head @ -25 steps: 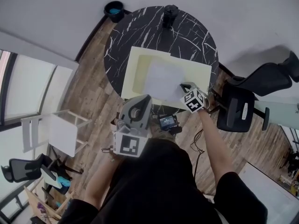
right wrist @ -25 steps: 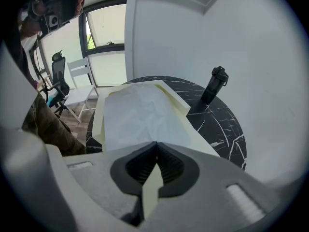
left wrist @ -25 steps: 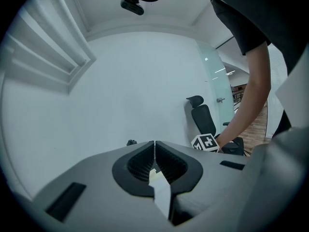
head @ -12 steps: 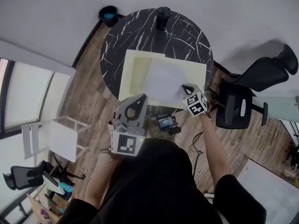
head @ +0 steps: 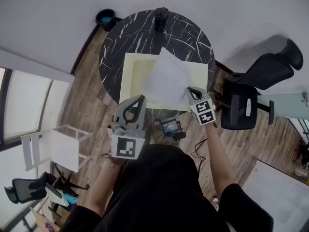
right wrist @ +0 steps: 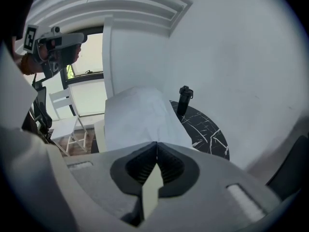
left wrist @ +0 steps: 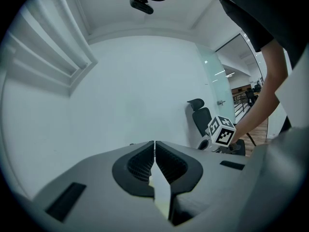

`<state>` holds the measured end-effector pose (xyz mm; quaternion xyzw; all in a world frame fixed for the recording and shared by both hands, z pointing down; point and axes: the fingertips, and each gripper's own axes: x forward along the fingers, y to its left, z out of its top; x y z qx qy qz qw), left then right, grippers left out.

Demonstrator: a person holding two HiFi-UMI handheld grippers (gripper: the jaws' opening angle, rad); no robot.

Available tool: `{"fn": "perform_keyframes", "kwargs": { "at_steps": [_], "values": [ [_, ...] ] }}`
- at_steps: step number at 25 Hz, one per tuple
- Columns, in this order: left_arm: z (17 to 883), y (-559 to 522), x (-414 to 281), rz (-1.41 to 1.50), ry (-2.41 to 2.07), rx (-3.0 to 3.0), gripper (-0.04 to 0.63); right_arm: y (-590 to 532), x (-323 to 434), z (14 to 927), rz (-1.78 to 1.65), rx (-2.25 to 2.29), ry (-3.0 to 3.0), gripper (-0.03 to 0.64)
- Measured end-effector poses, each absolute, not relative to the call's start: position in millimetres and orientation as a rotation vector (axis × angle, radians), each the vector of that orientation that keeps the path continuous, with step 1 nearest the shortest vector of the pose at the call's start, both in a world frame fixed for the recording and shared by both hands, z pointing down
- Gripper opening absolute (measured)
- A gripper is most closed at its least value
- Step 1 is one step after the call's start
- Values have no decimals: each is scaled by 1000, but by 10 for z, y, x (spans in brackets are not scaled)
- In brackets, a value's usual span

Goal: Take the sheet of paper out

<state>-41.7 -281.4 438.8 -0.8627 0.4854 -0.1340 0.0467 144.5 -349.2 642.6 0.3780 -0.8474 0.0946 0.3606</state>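
Note:
A white sheet of paper (head: 169,81) rises at a slant out of a pale yellow folder (head: 133,76) lying open on a round black marble table (head: 125,37). My right gripper (head: 190,92) is shut on the sheet's near right corner; in the right gripper view the sheet (right wrist: 140,117) spreads away from the shut jaws (right wrist: 156,143). My left gripper (head: 138,100) sits at the folder's near edge. In the left gripper view its jaws (left wrist: 154,143) are shut with a thin pale yellowish strip pinched between them, apparently the folder's edge.
A dark bottle (head: 161,17) stands at the table's far rim. A blue bin (head: 105,17) sits on the floor beyond the table. A black office chair (head: 251,100) stands to the right and a white chair (head: 58,139) to the left.
The sheet lay flat in the folder before; my right gripper has lifted its near corner, so it now stands up off the folder. The left gripper has stayed at the folder's near edge.

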Motion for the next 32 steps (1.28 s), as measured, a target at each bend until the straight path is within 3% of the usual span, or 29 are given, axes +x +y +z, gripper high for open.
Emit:
{"fn": "perform_keyframes", "kwargs": {
  "at_steps": [32],
  "values": [
    [3927,-2982,-391,-286,1459,-2555,8,-3607,1340,4485,27,1573,-2438,-2]
  ]
}}
